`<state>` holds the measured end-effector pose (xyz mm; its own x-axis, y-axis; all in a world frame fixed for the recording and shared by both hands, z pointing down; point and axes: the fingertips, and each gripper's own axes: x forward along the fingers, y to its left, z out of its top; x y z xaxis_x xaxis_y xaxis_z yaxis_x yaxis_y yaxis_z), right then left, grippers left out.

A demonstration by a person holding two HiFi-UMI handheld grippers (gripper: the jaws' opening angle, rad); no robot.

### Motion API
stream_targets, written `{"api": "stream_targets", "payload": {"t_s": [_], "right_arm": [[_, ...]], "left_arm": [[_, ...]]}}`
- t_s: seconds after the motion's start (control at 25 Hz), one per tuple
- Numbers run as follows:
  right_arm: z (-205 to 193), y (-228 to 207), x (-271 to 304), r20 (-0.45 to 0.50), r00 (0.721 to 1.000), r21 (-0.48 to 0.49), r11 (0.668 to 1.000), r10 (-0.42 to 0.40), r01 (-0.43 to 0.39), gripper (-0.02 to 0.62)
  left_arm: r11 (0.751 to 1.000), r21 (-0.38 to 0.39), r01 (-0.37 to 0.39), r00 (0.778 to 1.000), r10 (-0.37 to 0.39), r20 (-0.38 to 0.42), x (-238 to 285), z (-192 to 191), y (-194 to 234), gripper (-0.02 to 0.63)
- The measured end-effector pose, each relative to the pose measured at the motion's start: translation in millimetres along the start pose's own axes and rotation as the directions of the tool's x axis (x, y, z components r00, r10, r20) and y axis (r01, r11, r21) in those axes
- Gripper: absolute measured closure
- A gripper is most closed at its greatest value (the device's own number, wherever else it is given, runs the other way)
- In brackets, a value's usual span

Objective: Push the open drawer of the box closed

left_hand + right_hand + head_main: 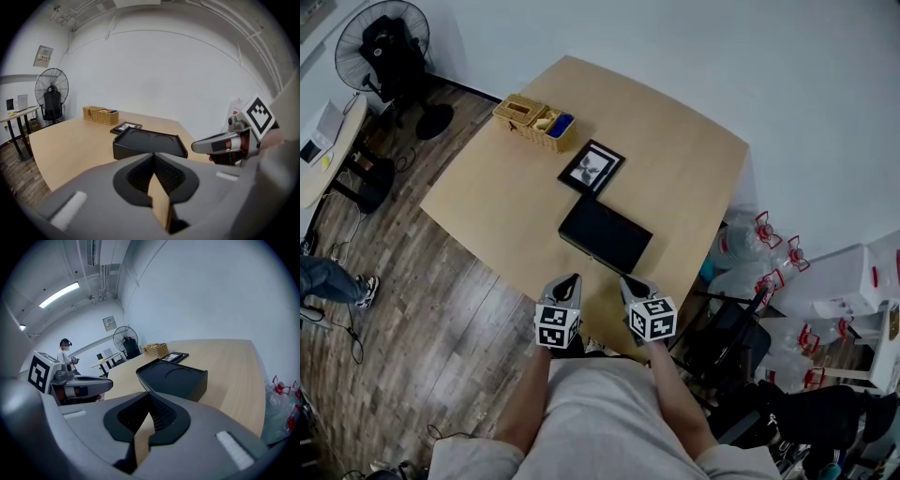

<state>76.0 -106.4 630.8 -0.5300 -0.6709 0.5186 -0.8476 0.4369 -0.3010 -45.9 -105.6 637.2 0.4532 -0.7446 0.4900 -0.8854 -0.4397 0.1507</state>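
My left gripper and right gripper hover side by side over the table's near edge. Both have their jaws pressed together on nothing. The black box sits just ahead, untouched, with a frame beyond it.

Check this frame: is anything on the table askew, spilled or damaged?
Nothing stands out. The black box, picture frame and wicker basket lie flat and intact on the table; nothing is spilled.
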Motion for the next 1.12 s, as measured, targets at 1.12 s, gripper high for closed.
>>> {"api": "stream_targets", "payload": {"t_s": [1.12], "right_arm": [[-1.4, -4.7, -6.0, -0.005, 1.000, -0.023, 0.999, 0.023, -0.023, 0.594]], "left_arm": [[1.000, -0.004, -0.024, 1.000, 0.024, 0.000, 2.2, -0.5, -6.9, 0.554]]}}
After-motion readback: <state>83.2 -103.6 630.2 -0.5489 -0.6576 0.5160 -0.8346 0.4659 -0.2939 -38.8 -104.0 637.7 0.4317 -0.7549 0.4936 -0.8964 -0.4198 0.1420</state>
